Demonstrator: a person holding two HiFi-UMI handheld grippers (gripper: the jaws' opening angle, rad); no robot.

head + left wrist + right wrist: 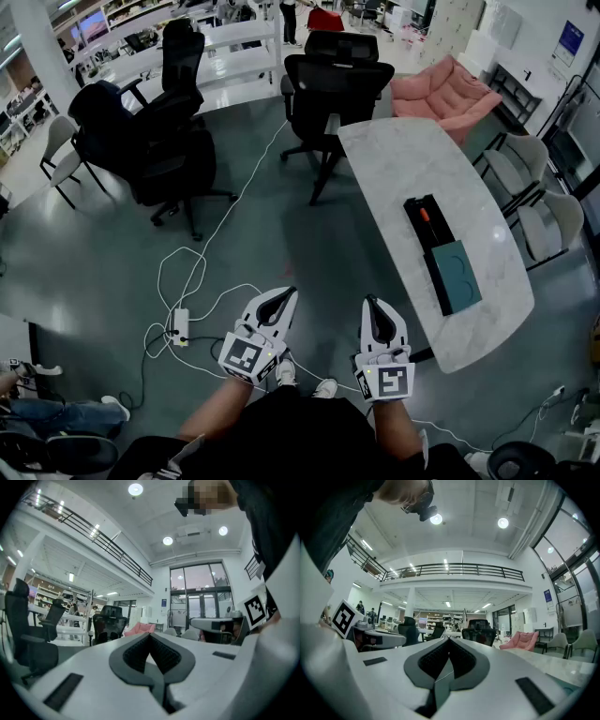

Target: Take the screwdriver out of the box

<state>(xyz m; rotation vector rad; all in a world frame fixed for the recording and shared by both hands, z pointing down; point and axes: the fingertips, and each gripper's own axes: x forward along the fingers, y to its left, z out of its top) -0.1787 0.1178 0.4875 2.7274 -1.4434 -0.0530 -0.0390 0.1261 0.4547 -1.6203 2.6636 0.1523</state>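
Head view steeply downward, gripper views level

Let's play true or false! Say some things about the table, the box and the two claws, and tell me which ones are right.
1. The black box lies on the white table. True.
2. The left claw holds the screwdriver. False: it is shut on nothing; the screwdriver lies in the box.
3. The right claw is shut and empty. True.
4. The sofa past the table is green. False: it is pink.
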